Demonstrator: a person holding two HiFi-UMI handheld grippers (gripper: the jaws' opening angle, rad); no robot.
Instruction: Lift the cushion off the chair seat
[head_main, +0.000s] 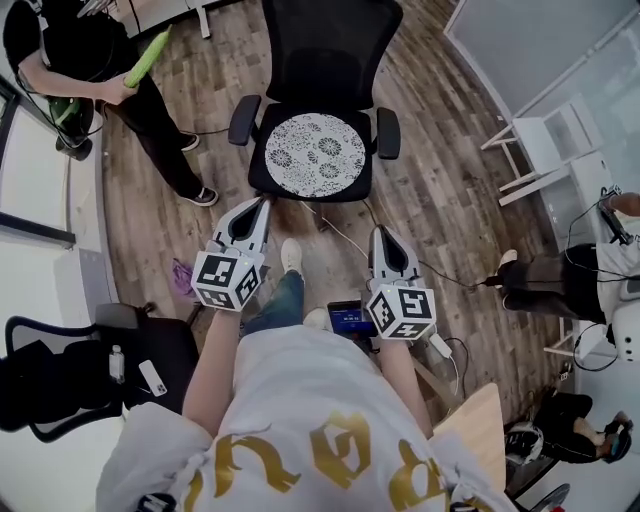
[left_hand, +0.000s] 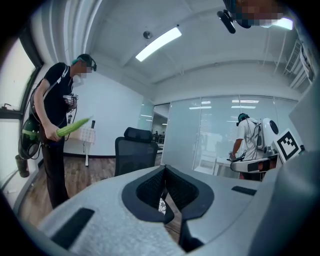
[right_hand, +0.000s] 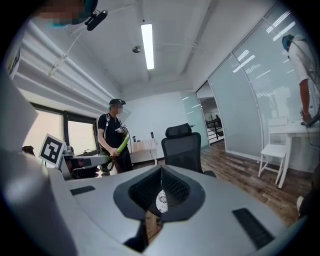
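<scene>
Zero progress shown: cushion (head_main: 317, 153) is seen lying flat on chair (head_main: 325, 45) seat, untouched. L gripper (head_main: 263, 204) & R gripper (head_main: 381, 233) are held short of seat, jaws closed, nothing gripped. Approach, grasp & lift remain.

Left tool (head_main: 264, 203), right tool (head_main: 382, 233): side by side, jaws together.

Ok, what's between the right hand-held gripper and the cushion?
Head view: between the right hand-held gripper and the cushion lie wood floor, a thin cable, then the chair seat's black front edge.
</scene>
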